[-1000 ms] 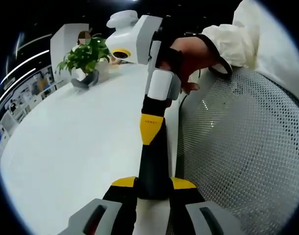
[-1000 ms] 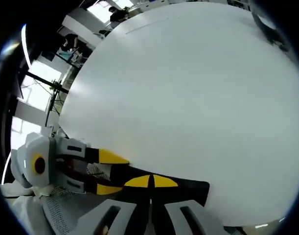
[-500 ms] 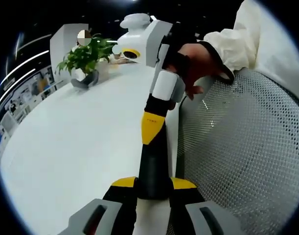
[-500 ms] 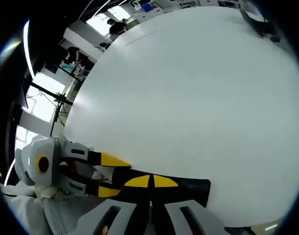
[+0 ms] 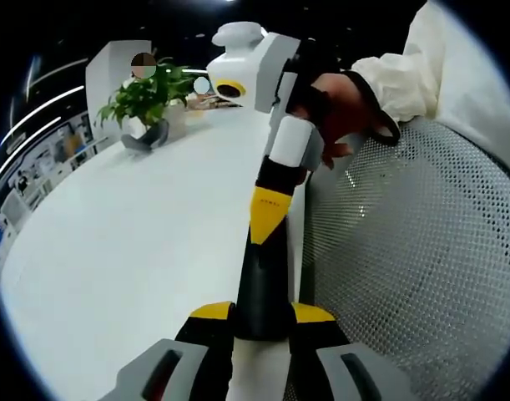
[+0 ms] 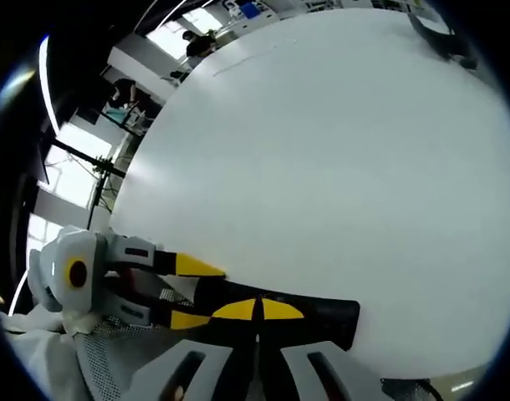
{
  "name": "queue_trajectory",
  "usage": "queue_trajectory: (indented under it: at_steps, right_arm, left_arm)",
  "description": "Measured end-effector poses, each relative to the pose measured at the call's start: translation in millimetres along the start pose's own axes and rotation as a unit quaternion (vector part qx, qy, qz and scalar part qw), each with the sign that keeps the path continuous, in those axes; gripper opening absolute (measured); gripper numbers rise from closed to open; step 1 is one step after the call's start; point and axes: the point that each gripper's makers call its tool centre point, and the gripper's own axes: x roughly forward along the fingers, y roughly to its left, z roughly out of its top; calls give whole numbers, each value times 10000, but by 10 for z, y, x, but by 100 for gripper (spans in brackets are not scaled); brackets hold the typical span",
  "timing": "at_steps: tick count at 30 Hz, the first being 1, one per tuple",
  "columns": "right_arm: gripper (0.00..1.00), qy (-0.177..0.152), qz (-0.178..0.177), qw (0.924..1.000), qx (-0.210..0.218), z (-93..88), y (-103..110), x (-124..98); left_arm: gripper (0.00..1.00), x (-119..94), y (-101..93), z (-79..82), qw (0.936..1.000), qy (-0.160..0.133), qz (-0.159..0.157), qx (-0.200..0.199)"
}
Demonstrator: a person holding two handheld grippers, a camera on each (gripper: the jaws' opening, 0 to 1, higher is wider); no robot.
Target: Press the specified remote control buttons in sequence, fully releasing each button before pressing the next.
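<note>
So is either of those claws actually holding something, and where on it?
The left gripper clamps a black remote by its near end, one jaw on each side. The right gripper only touches its far part.

Open white table [image 5: 138, 234] (potted plant [image 5: 144, 104] at far edge)

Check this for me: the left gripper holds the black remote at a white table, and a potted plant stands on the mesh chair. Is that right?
Not quite. The potted plant stands on the far end of the white table, not on the mesh chair, as the left gripper view shows. The rest holds: the left gripper holds the black remote.
</note>
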Motion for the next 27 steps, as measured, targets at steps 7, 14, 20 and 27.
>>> queue_trajectory:
  at_steps: [7, 14, 20, 27]
  right_arm:
    - [0, 10, -47, 9999, -134, -16, 25, -5]
    - [0, 105, -45, 9999, -11, -48, 6, -7]
    - [0, 209, -34, 9998, -29, -89, 36, -23]
    - [0, 216, -246, 9988, -356, -104, 48, -9]
  left_arm:
    - [24, -1, -2, 0, 10000, -4, -2, -1]
    - [25, 5, -14, 5, 10000, -10, -28, 9]
    - [25, 6, -13, 4, 10000, 45, -30, -13]
    - [25, 2, -12, 1, 10000, 38, -30, -16]
